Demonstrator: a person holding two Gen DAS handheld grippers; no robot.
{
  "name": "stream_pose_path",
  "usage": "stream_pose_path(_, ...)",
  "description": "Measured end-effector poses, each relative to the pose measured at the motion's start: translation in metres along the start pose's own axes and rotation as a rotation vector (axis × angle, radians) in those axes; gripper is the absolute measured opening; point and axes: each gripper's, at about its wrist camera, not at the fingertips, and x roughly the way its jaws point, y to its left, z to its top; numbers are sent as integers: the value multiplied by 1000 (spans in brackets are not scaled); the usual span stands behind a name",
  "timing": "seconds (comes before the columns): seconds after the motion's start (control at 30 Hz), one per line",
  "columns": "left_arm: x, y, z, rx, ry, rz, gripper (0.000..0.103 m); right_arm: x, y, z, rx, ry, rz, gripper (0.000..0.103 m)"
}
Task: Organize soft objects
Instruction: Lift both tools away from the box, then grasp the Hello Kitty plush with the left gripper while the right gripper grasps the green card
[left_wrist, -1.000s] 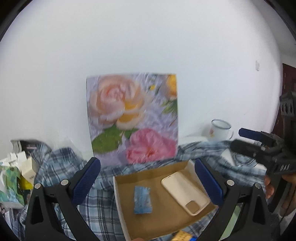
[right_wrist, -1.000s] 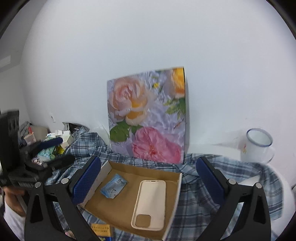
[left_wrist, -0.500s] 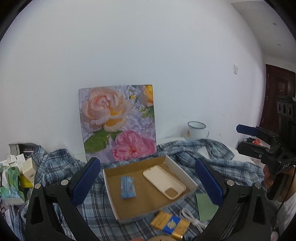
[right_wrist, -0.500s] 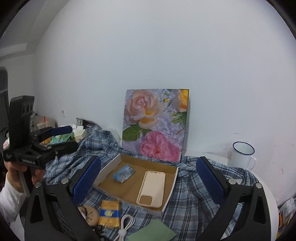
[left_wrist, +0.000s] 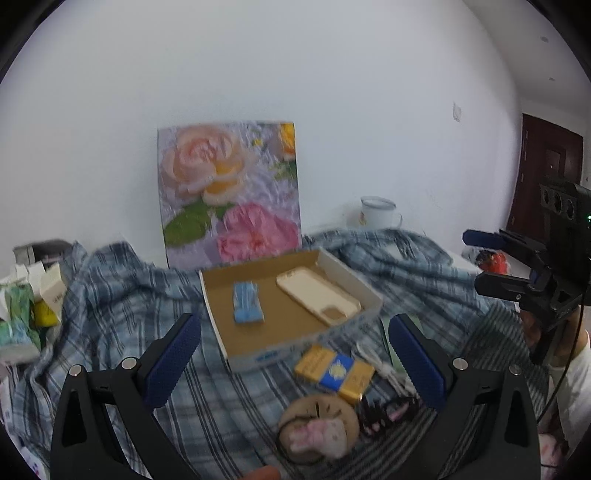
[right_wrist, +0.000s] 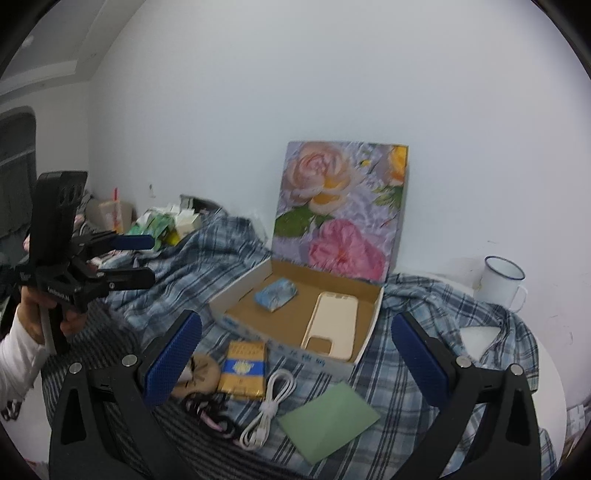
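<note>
Soft blue pouch (right_wrist: 275, 295) and cream phone case (right_wrist: 330, 325): inside shallow cardboard box (right_wrist: 369, 334), on plaid cloth (right_wrist: 424, 376). Left gripper (left_wrist: 295, 354), right gripper (right_wrist: 297, 350): both spread wide, empty.

1. A floral painting (right_wrist: 341, 206) leans upright against the white wall (right_wrist: 332, 74).
2. A white enamel mug (right_wrist: 500, 282) with a dark rim stands by the wall, well right of the painting.
3. A heap of small cartons and packets (left_wrist: 26, 306) sits at the far left.
4. A dark brown door (left_wrist: 546, 173) shows at the right edge of the left wrist view.
</note>
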Motion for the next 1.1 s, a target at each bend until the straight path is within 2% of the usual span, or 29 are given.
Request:
stream_pose_path(0.23,15,-1,-28,11,108,-50,103,10,6,-24,-32,67,35,102)
stream_pose_path(0.4,29,-2,-49,-7,206,-118,103,17,3,-40,-32,115,43,103)
stream_pose_path(0.47,35,-4,-58,-1,246,-125,95,21,1,-46,-27,132,47,103)
stream_pose_path(0.6,46,-8,-76,29,319,-135,88,29,0,-56,-27,170,55,102)
stream_pose_path(0.73,53,-6,-82,15,347,-157,73,32,0,-60,-29,187,63,103)
stream_pose_path(0.83,59,-5,-86,1,371,-178,54,34,-1,-61,-24,193,67,102)
stream_pose_path(1.1,65,-6,-91,0,400,-193,50,40,-2,-63,-15,225,74,102)
